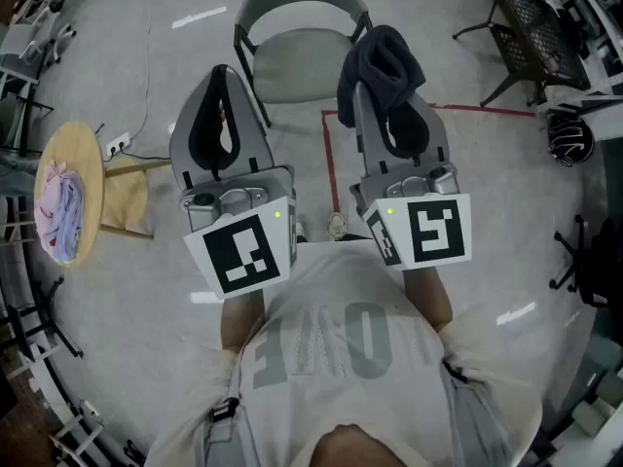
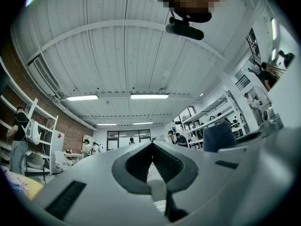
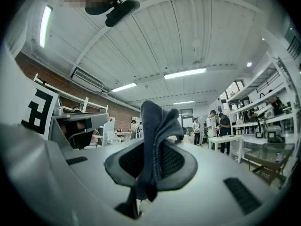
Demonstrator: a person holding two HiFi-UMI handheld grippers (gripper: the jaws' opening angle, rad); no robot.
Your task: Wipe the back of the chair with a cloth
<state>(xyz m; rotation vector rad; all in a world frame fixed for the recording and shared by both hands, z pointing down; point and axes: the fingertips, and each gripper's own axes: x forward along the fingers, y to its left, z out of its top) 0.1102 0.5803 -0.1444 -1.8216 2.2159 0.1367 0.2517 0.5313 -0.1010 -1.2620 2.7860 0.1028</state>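
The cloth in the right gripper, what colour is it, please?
Dark blue-grey cloth; best seen in the right gripper view.

Bare floor (image 1: 477,193) lies open on both sides of the chair (image 1: 302,61), which stands straight ahead of the person (image 1: 341,348). To the left, a round table (image 1: 92,163) stands well apart from the chair, and a cable (image 1: 148,66) trails across the floor between them. To the right, black mesh furniture (image 1: 531,22) and a helmet (image 1: 569,139) sit well off.
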